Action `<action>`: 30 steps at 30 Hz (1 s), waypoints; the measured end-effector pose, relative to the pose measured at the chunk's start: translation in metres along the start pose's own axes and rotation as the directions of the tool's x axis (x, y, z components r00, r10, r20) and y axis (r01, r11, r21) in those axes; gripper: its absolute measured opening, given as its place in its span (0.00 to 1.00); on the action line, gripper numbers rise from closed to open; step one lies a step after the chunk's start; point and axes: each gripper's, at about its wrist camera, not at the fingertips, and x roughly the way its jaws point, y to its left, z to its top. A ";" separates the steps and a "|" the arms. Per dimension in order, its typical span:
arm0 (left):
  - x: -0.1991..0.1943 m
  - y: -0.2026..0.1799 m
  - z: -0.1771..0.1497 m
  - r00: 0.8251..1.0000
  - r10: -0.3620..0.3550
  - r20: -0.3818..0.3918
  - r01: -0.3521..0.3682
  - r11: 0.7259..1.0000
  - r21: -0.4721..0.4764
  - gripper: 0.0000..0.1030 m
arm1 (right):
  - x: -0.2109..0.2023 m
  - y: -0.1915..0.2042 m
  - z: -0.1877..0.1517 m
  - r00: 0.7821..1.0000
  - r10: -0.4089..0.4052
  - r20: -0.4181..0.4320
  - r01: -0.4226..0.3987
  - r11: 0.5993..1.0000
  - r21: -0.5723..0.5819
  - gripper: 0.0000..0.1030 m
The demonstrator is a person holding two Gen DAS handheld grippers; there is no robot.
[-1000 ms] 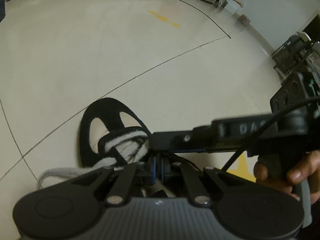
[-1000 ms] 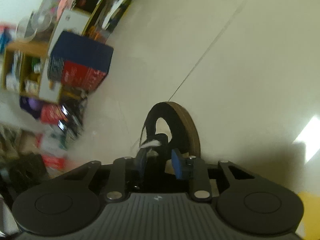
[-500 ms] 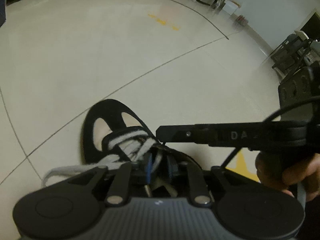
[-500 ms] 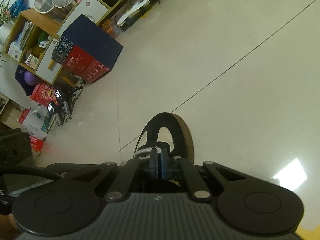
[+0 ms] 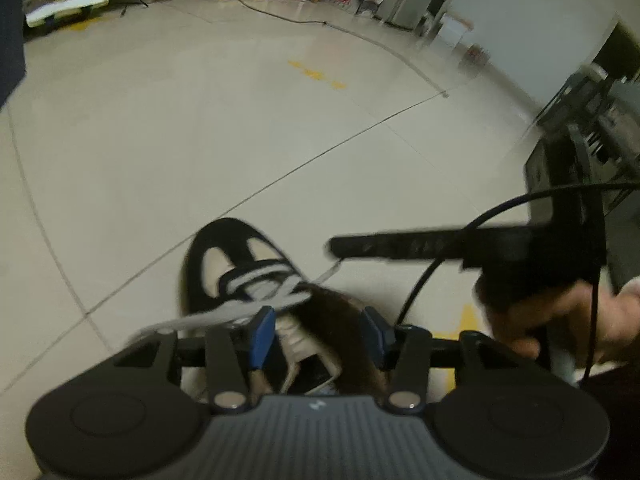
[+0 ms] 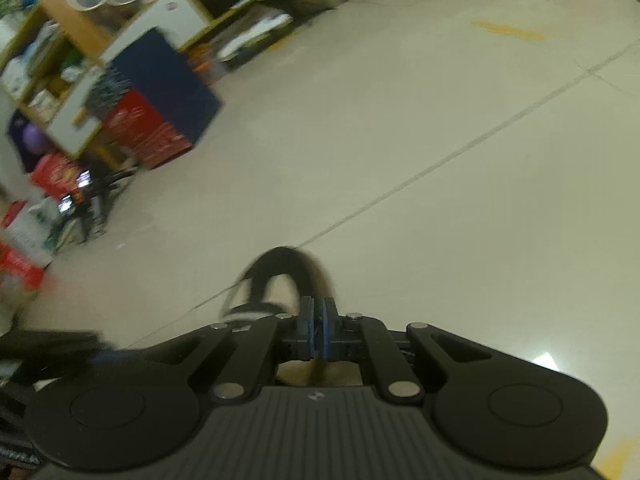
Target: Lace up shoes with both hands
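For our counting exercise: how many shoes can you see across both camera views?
1. The single black shoe lies on the floor, straight ahead of the open left claw and behind the shut right claw. Others may be hidden.

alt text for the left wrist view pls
The left gripper, jaws open, hovers over a black shoe with grey laces on a tiled floor. The right gripper reaches in from the right, pinching a lace end.

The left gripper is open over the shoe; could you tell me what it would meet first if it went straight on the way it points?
Probably the shoe: the left gripper is open over its collar, laces just ahead; depth is unclear.
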 end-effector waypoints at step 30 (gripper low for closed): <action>0.016 0.023 -0.009 0.994 0.064 -0.083 -0.076 0.986 -0.146 0.41 | -0.004 -0.069 -0.002 0.981 -0.195 -0.017 0.195 0.981 -0.008 0.41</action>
